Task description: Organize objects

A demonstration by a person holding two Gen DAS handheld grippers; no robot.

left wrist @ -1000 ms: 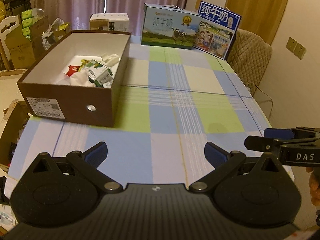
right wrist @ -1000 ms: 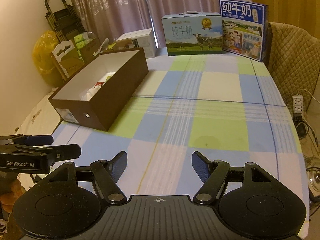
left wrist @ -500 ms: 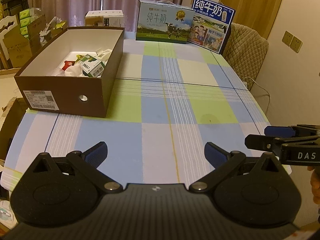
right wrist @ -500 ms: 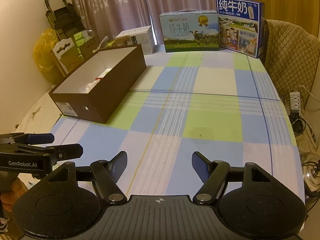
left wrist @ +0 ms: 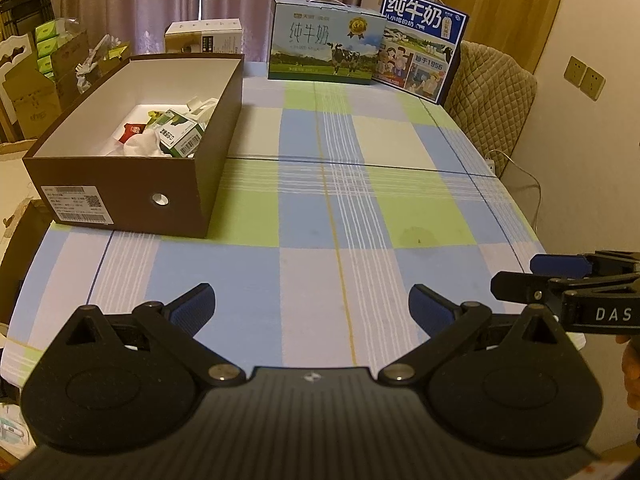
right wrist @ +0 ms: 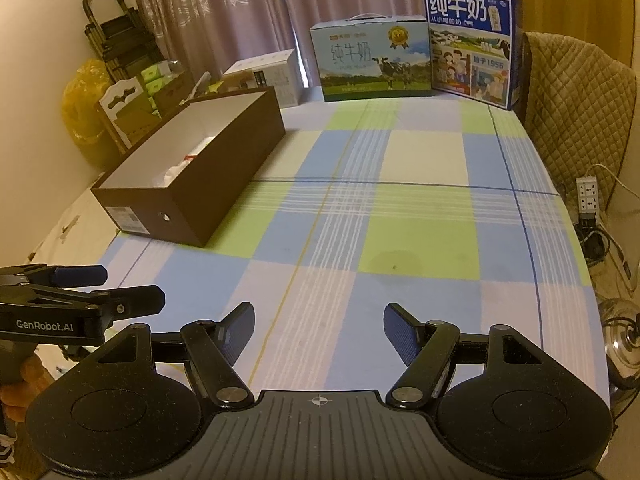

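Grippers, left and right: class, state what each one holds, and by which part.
Nothing is held. The left gripper and the right gripper are both open, empty, above the checked tablecloth.

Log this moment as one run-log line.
left gripper: open, empty | right gripper: open, empty | brown box: holds small items

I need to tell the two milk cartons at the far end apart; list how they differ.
1. The light blue milk carton has a pale meadow-and-cow picture; the dark blue milk carton has a deep blue top with cartoon family panels.
2. The light blue one is lower and wider and shows a carry handle; the dark blue one stands taller, and no handle shows.
3. The light blue one faces the cameras squarely; the dark blue one is angled.

Both stand upright on the checked tablecloth.
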